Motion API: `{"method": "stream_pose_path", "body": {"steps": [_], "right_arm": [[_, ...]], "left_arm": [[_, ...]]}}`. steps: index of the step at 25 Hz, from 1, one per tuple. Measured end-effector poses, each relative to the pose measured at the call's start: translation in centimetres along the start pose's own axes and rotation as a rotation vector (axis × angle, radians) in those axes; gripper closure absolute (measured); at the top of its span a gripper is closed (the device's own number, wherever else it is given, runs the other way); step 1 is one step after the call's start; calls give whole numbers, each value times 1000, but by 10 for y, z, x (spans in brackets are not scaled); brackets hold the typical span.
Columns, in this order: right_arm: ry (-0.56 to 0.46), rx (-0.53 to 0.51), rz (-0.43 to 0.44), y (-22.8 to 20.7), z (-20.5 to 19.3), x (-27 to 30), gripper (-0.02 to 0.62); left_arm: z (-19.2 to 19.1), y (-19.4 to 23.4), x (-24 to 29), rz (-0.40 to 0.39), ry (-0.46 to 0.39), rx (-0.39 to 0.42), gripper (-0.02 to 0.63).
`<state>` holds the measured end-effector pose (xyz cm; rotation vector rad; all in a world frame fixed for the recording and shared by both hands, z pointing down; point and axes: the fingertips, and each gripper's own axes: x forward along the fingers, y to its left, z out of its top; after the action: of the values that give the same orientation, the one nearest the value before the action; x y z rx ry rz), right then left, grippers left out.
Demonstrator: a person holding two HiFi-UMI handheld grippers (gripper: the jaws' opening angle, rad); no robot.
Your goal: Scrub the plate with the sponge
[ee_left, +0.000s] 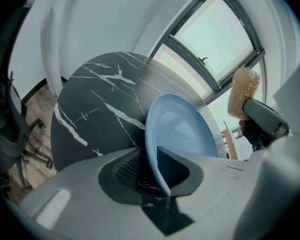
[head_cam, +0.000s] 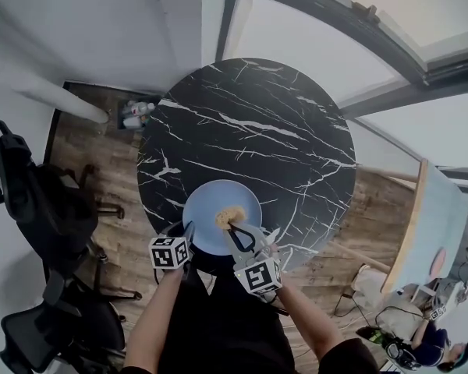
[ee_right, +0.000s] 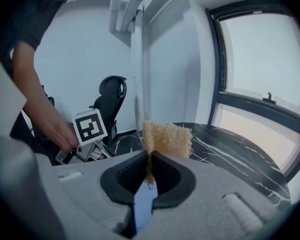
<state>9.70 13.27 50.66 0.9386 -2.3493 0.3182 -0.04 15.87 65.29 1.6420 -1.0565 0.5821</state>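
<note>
A light blue plate (head_cam: 210,209) lies on the black marble table (head_cam: 249,123) near its front edge. My left gripper (head_cam: 189,230) holds the plate's near-left rim; in the left gripper view the rim of the plate (ee_left: 182,131) runs between the pads of the left gripper (ee_left: 149,171). My right gripper (head_cam: 232,226) is shut on a tan sponge (head_cam: 230,217), which hovers over or touches the plate's middle; I cannot tell which. In the right gripper view the sponge (ee_right: 166,138) sticks up from the right gripper (ee_right: 149,171). The sponge (ee_left: 242,91) also shows in the left gripper view.
Black office chairs (head_cam: 39,201) stand at the left on the wooden floor. Some bottles (head_cam: 136,114) sit on the floor behind the table's left edge. A wooden table edge (head_cam: 412,232) and a seated person (head_cam: 421,326) are at the right. Windows lie beyond the table.
</note>
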Motion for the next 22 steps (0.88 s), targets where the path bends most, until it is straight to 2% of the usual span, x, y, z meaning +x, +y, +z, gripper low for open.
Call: {"method": "stream_pose_path", "body": {"steps": [5, 12, 16, 22], "right_arm": [[101, -27, 81, 19, -28, 37, 571], [220, -54, 164, 43, -47, 75, 571], [276, -84, 183, 49, -54, 90, 571], [344, -131, 225, 58, -59, 112, 571]], "left_arm": [[9, 0, 5, -32, 4, 10, 565], [11, 13, -5, -40, 16, 45, 568], [9, 13, -4, -54, 27, 71, 555], [10, 13, -4, -83, 13, 35, 568]]}}
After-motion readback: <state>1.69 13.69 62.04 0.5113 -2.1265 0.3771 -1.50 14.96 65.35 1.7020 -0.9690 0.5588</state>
